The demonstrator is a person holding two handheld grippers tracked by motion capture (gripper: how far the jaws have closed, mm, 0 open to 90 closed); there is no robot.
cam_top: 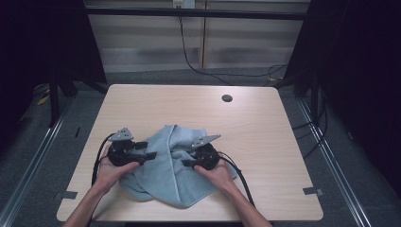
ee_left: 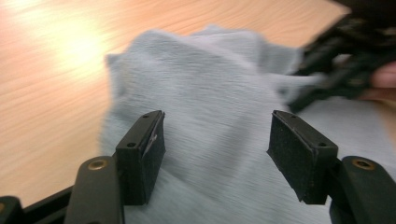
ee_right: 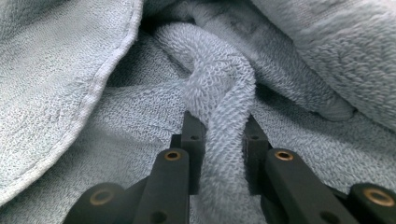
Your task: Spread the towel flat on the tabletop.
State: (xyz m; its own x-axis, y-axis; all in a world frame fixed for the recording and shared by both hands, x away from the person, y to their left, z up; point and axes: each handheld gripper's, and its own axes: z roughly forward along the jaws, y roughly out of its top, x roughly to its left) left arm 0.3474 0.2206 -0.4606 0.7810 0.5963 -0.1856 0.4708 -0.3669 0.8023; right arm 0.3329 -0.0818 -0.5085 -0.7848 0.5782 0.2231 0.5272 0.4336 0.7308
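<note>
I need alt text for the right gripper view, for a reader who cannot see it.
The right claw pinches a thick fold of a light blue towel between its two black jaws. More rumpled towel lies all around, with a hemmed edge at the left.

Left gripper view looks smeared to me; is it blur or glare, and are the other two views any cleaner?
Left gripper view: motion blur smears the towel, and glare whitens the table at upper left. Right gripper view: sharp, the terry loops read clearly on the pinched fold. High view: dim, surroundings dark, table evenly lit.
</note>
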